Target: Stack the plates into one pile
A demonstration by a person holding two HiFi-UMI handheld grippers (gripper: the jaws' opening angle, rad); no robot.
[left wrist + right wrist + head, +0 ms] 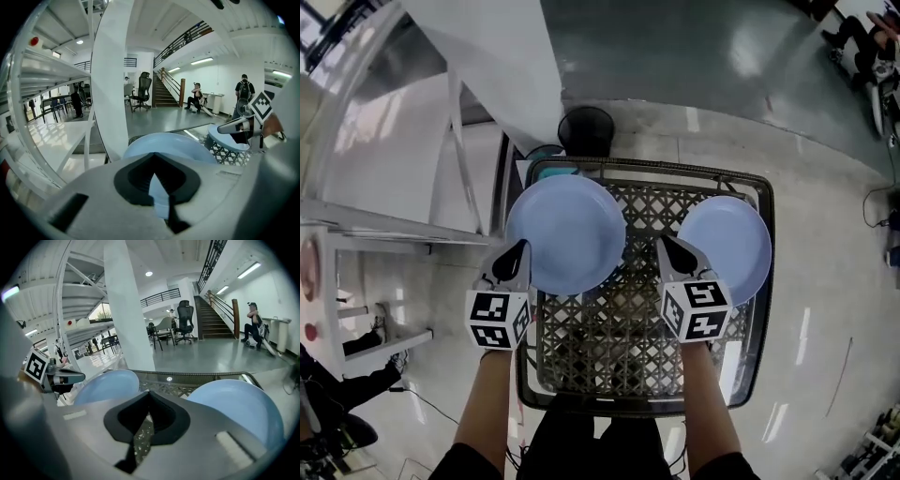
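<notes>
Looks like pickup step. Left gripper (521, 247) clamped on near-left rim of larger light-blue round plate (567, 232), sitting far-left on black lattice table (619, 347). Right gripper (664, 244) closed too, but only lattice shows in its gap. Smaller light-blue round plate (729, 244) just to its right. Next, probably: carry smaller over larger, centre, lower.

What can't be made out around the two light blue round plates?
Head view: the shut left gripper covers the near rim of the left light blue round plate; a grip can't be confirmed.
Left gripper view: the gripper's grey body hides that plate's near half.
Head view: that plate partly hides a teal object behind it.
</notes>
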